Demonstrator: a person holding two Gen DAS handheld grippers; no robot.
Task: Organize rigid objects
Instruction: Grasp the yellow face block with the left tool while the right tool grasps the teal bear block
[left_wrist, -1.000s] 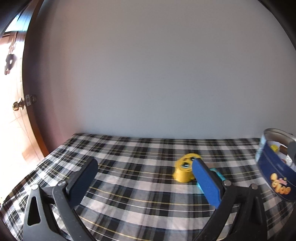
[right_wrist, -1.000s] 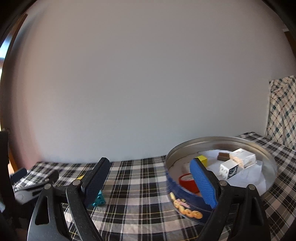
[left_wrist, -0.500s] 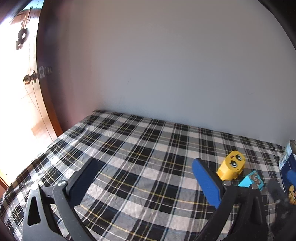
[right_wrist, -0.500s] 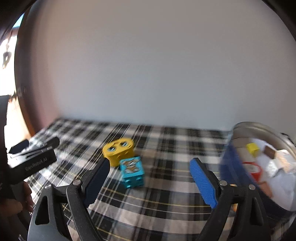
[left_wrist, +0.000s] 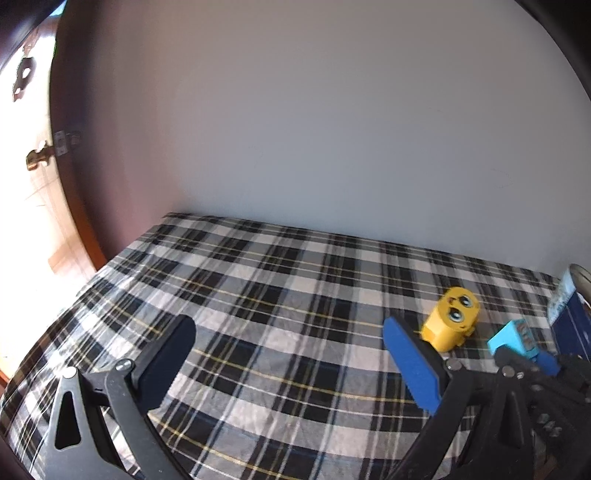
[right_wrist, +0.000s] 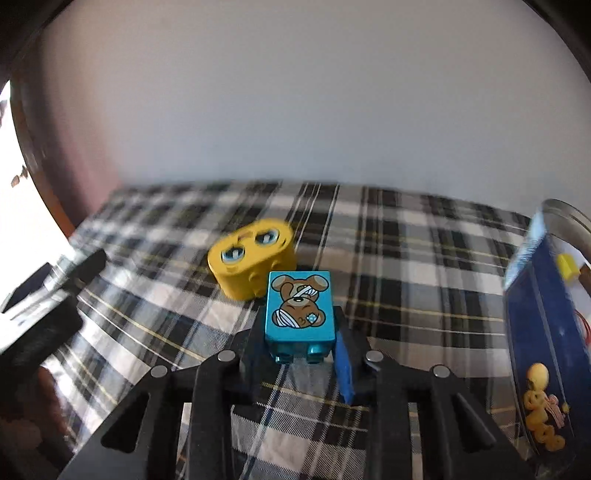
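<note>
My right gripper (right_wrist: 300, 326) is shut on a teal toy block with a bear picture (right_wrist: 300, 306), gripping it by its sides just above the plaid cloth. The teal block also shows in the left wrist view (left_wrist: 513, 338), held by the right gripper (left_wrist: 528, 354). A yellow block with cartoon eyes (right_wrist: 253, 267) lies on the cloth just behind it, also in the left wrist view (left_wrist: 451, 324). My left gripper (left_wrist: 288, 354) is open and empty over the cloth, left of the yellow block.
A blue round tin (right_wrist: 546, 332) holding small blocks stands at the right, its edge also in the left wrist view (left_wrist: 576, 306). A plaid cloth (left_wrist: 258, 295) covers the table against a white wall. A wooden door frame (left_wrist: 77, 206) stands at the left.
My right gripper swung left from the tin, came down on the teal block and shut on it. My left gripper shifted left, so the yellow block now sits to its right.
</note>
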